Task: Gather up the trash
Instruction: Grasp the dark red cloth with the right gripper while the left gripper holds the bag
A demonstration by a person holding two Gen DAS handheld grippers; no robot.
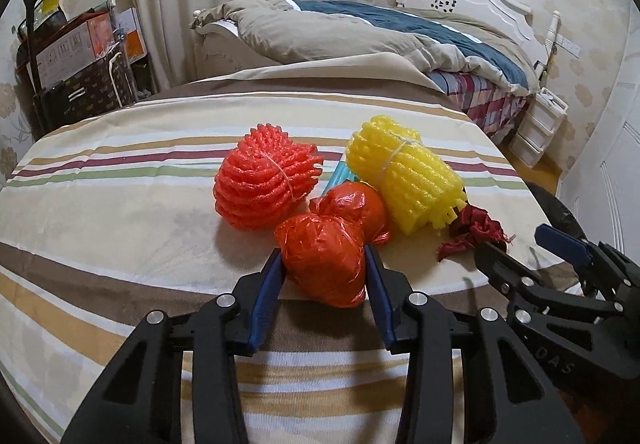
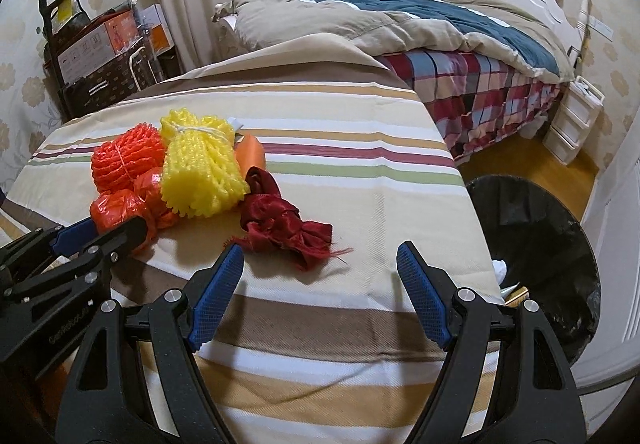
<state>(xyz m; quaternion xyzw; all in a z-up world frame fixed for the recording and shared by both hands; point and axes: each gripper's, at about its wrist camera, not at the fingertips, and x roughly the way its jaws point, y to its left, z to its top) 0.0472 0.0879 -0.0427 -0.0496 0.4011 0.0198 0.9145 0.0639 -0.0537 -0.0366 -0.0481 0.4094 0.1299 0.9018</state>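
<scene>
on the left of the striped bench (image 1: 120, 164) lies an orange-red foam net bundle (image 1: 264, 180), tied round with a white string. just right of it and nearer the camera sit two orange plastic bags, one behind the other and touching. the left hand-held gripper (image 1: 325, 262) has its blue pads pressed against both sides of the near orange bag (image 1: 324, 264), jaws partly closed on it, and the bag rests on the bench at its near edge. the far orange bag (image 1: 354, 206) leans against a yellow foam net bundle (image 1: 408, 180), also tied with string, and a strip of pale blue shows between the two foam bundles. right of the yellow bundle lies a crumpled dark red ribbon (image 2: 286, 224), touching the bundle's lower end. the right hand-held gripper (image 2: 320, 258) hovers just in front of the ribbon with its jaws spread wide and nothing between them; its left fingertip is near the ribbon's frayed end. further right, off the bench edge on the floor, stands a bin with a black liner (image 2: 552, 228), with some white and pale scraps showing at its near rim. a bed (image 2: 460, 44) with a rumpled quilt stands behind.
</scene>
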